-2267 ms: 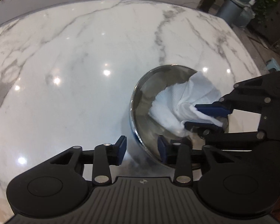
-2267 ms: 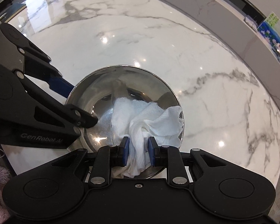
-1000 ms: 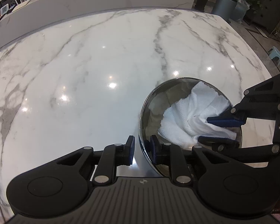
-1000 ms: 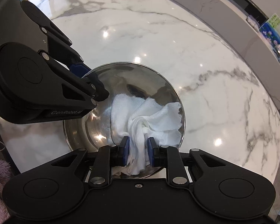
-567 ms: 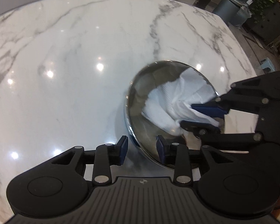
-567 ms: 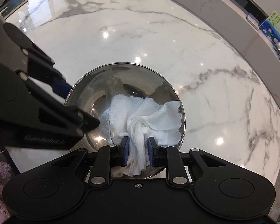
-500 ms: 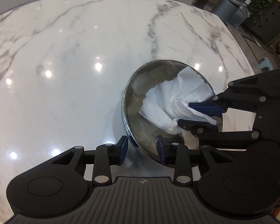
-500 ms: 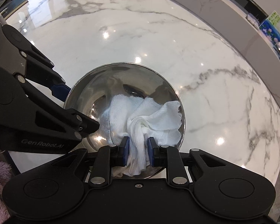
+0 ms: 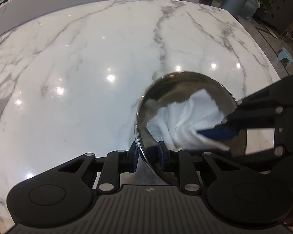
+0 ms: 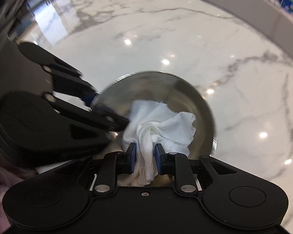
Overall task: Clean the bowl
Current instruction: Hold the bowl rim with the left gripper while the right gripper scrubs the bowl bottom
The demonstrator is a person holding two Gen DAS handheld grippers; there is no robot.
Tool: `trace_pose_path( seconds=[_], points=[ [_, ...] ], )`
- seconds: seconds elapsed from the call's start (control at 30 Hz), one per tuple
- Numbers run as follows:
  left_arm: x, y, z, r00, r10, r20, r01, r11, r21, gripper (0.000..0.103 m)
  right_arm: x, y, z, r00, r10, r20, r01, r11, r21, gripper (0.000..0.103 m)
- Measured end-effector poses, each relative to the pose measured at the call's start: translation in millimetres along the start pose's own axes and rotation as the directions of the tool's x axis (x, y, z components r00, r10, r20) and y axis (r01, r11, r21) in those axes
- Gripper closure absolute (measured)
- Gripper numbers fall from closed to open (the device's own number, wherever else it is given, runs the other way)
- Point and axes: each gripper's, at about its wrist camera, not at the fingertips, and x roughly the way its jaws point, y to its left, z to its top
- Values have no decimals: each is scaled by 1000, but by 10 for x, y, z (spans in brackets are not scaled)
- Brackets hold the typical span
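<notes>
Your left gripper [image 9: 147, 157] had just been closing and was clamped on the near rim of the steel bowl [image 9: 183, 81], one pad outside the wall and one inside, steadying it on the white marble countertop [image 9: 87, 68]. Your right gripper [image 10: 145, 160] was clenched on a bunched white cloth [image 10: 162, 124], pressing it down inside the bowl against the inner wall on your right-hand side, with the loose folds spread across the bottom.
</notes>
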Motion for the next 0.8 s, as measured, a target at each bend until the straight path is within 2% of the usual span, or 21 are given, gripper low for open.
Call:
trace_pose_path(
  seconds=[0.17, 0.43, 0.6, 0.67, 0.8],
  points=[
    [-5, -32, -17, 1000, 17, 12, -18, 999, 41, 84, 1, 19, 10, 1000, -4, -9, 4, 1000, -13, 84],
    [-42, -97, 12, 997, 76, 35, -79, 990, 113, 84, -1, 200, 1, 987, -154, -38, 144, 971, -192, 84],
    [-37, -101, 33, 997, 74, 36, -78, 990, 116, 84, 26, 362, -57, 947, -320, 2, 304, 898, -318, 84],
    [-33, -101, 37, 997, 75, 37, -79, 991, 112, 84, 25, 359, -59, 947, -321, 2, 305, 899, -314, 84],
    [-31, -102, 42, 996, 79, 37, -82, 993, 90, 84, 14, 269, -40, 958, -287, -8, 275, 926, -260, 84]
  ],
)
